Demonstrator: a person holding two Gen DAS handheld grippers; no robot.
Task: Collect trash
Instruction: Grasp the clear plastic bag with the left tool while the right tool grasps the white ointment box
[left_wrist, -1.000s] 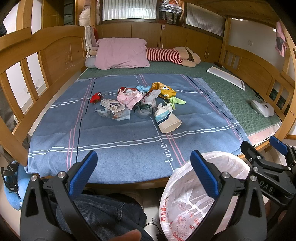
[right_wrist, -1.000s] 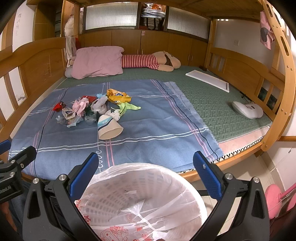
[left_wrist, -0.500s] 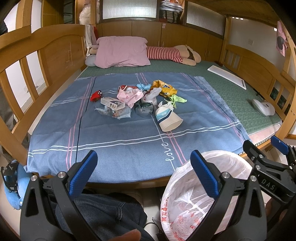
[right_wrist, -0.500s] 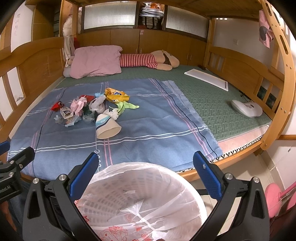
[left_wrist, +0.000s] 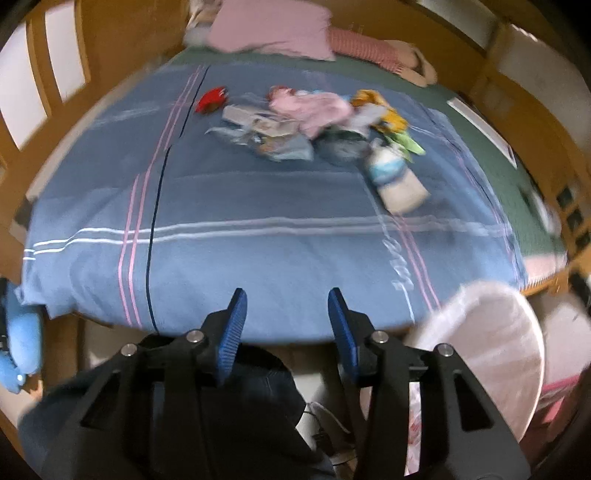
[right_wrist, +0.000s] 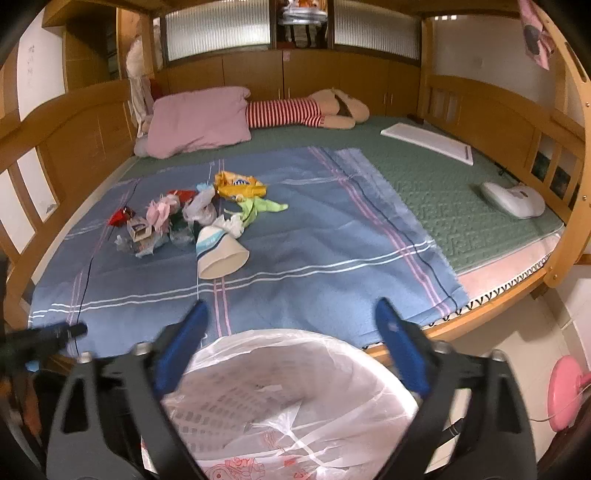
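Observation:
A heap of trash lies on the blue striped sheet (right_wrist: 317, 258): a tipped paper cup (right_wrist: 221, 254) (left_wrist: 397, 184), a yellow snack bag (right_wrist: 240, 184) (left_wrist: 384, 110), a pink wrapper (right_wrist: 160, 210) (left_wrist: 314, 107), a red scrap (left_wrist: 210, 99) and a small box (right_wrist: 140, 230). My left gripper (left_wrist: 286, 299) hovers over the sheet's near edge, well short of the heap; its jaws are closing on nothing. My right gripper (right_wrist: 291, 306) hangs above the bin with a white plastic liner (right_wrist: 258, 336) (left_wrist: 480, 291). Its jaws are closing too, with nothing pressed between the pads.
Wooden bed rails (right_wrist: 74, 122) enclose the bed on the left, back and right. A pink pillow (right_wrist: 199, 122) and a striped plush toy (right_wrist: 295, 110) lie at the far end. A white device (right_wrist: 513, 199) rests on the green mat (right_wrist: 443, 184). A pink object (right_wrist: 565, 391) stands on the floor at right.
The left gripper has swung forward and down over the bed's edge, and its jaws have narrowed a lot. The right gripper's jaws have narrowed a little above the bin.

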